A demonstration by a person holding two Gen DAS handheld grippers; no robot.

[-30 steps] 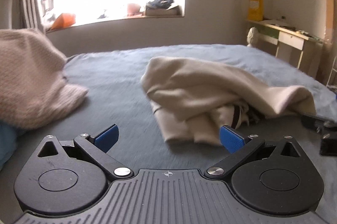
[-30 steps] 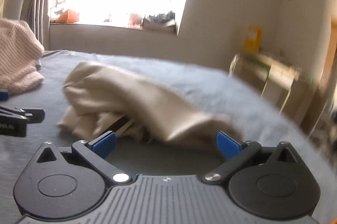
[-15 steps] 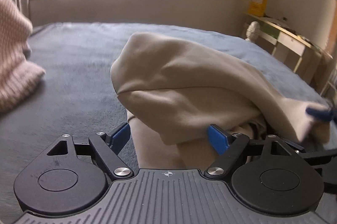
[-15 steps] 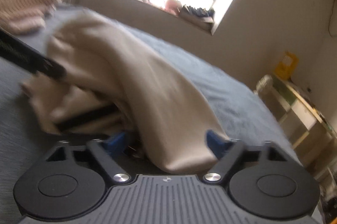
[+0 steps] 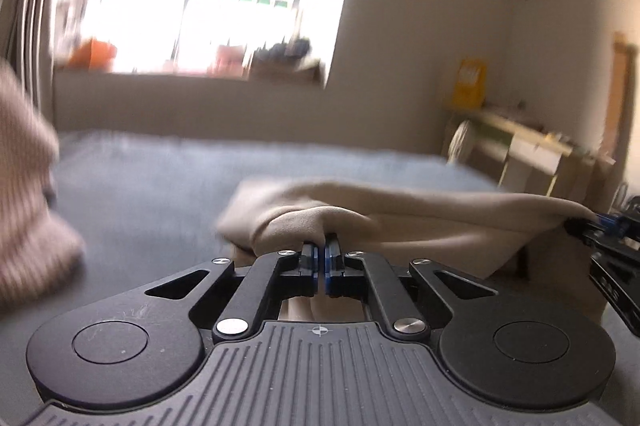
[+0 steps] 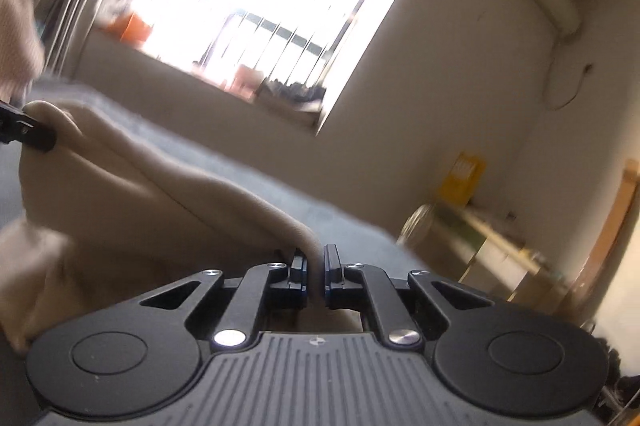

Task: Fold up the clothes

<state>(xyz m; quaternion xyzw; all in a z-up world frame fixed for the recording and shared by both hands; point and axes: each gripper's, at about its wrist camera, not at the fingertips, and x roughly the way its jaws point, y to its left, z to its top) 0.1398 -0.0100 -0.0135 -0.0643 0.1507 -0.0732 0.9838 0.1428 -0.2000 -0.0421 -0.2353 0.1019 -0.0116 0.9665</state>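
A cream garment (image 5: 420,210) hangs lifted above the blue-grey bed (image 5: 160,178), stretched between both grippers. My left gripper (image 5: 321,246) is shut on a bunched fold at the garment's left end. My right gripper (image 6: 315,258) is shut on the garment's (image 6: 132,202) other end. In the left wrist view the right gripper (image 5: 596,224) shows at the right edge, pinching the cloth. The right wrist view has the left gripper (image 6: 24,130) at its left edge, holding the far corner. The cloth sags between them. Both views are blurred by motion.
A pink knitted garment (image 5: 28,210) lies heaped on the bed at the left. A bright window with a cluttered sill (image 5: 200,62) is behind the bed. A desk (image 5: 532,154) with a yellow box (image 5: 468,84) stands along the right wall.
Both grippers went from open, beside the crumpled garment, to shut on it. They lifted it off the bed and pulled it out between them.
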